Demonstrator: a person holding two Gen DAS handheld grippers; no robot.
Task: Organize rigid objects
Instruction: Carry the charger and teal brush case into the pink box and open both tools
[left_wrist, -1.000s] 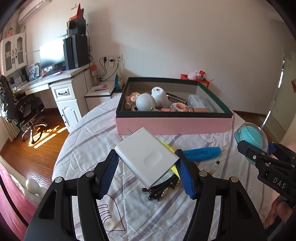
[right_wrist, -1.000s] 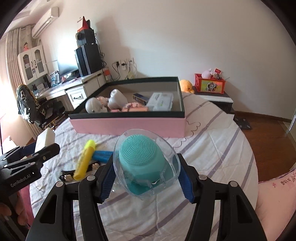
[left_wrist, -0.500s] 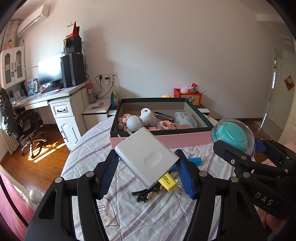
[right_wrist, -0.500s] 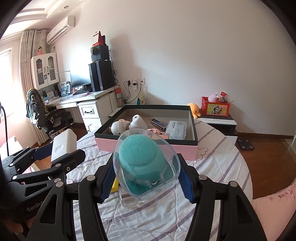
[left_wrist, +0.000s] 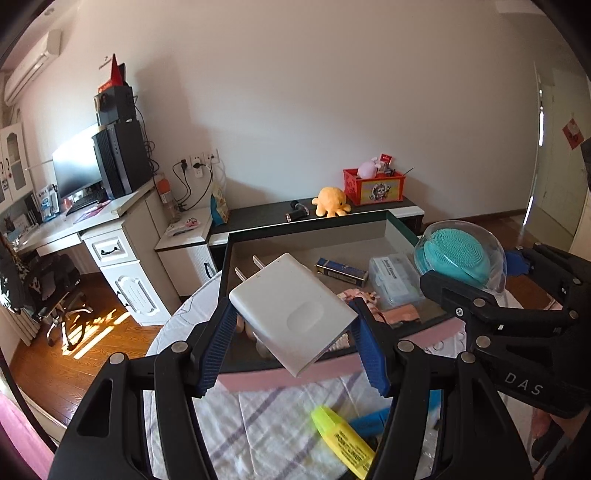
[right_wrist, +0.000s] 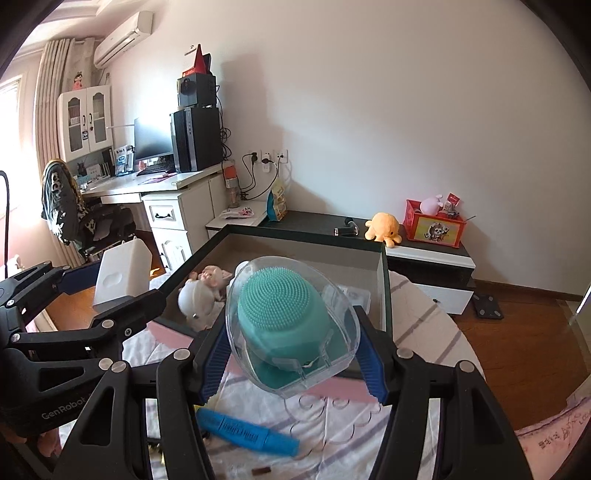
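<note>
Transport step: left gripper (left_wrist: 293, 332) clamps white charger (left_wrist: 291, 314), right gripper (right_wrist: 293, 345) clamps teal brush case (right_wrist: 291, 321), both over the pink box's (left_wrist: 295, 380) near wall. Next: advance, lower, release inside.

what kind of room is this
Most likely a bedroom that doubles as a study. A desk with a monitor and computer tower stands by the wall, a yellow plush octopus sits on a low cabinet, and the pink storage box rests on a striped bedsheet.
</note>
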